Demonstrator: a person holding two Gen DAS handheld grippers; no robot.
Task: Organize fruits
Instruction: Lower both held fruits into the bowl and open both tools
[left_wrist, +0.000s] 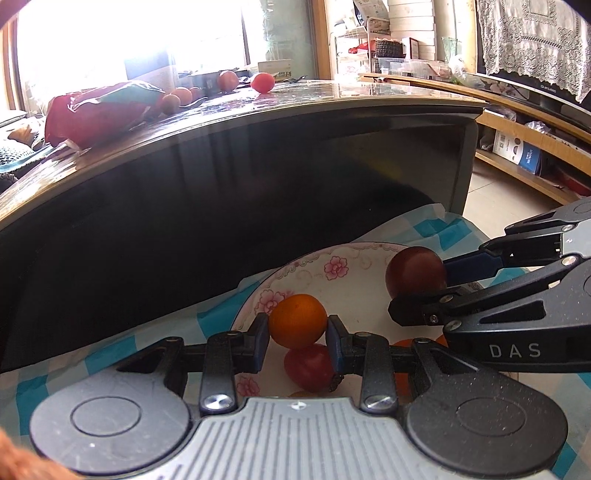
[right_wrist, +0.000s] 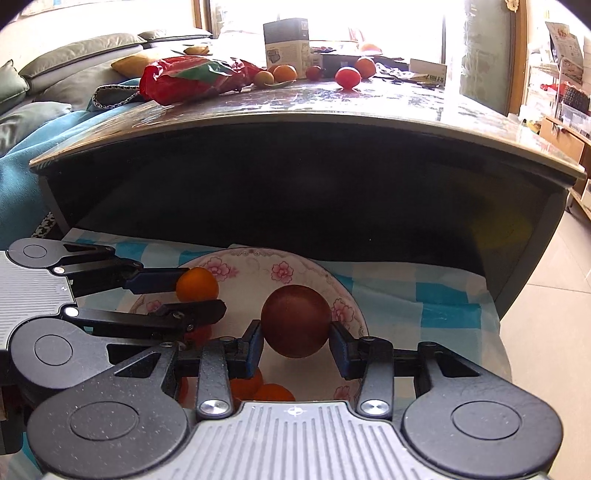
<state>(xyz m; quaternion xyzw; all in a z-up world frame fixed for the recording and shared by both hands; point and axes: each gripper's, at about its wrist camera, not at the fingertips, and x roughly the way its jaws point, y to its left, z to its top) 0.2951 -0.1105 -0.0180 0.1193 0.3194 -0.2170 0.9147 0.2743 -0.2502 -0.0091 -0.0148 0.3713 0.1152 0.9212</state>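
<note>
My left gripper (left_wrist: 297, 334) is shut on a small orange fruit (left_wrist: 297, 320) and holds it over a white bowl with pink flowers (left_wrist: 332, 267). My right gripper (right_wrist: 295, 341) is shut on a dark red round fruit (right_wrist: 295, 320) over the same bowl (right_wrist: 255, 267). Each gripper shows in the other's view: the right gripper (left_wrist: 417, 286) with its dark red fruit (left_wrist: 415, 272), the left gripper (right_wrist: 195, 295) with its orange fruit (right_wrist: 197, 283). In the bowl lie a red fruit (left_wrist: 308, 365) and orange fruits (right_wrist: 273, 392).
The bowl sits on a blue-and-white checked cloth (right_wrist: 406, 291) in front of a dark table (right_wrist: 332, 107). On the tabletop lie a red bag (right_wrist: 192, 79), several orange and red fruits (right_wrist: 348, 77) and a box (right_wrist: 286, 37). A sofa (right_wrist: 55, 85) stands at the left.
</note>
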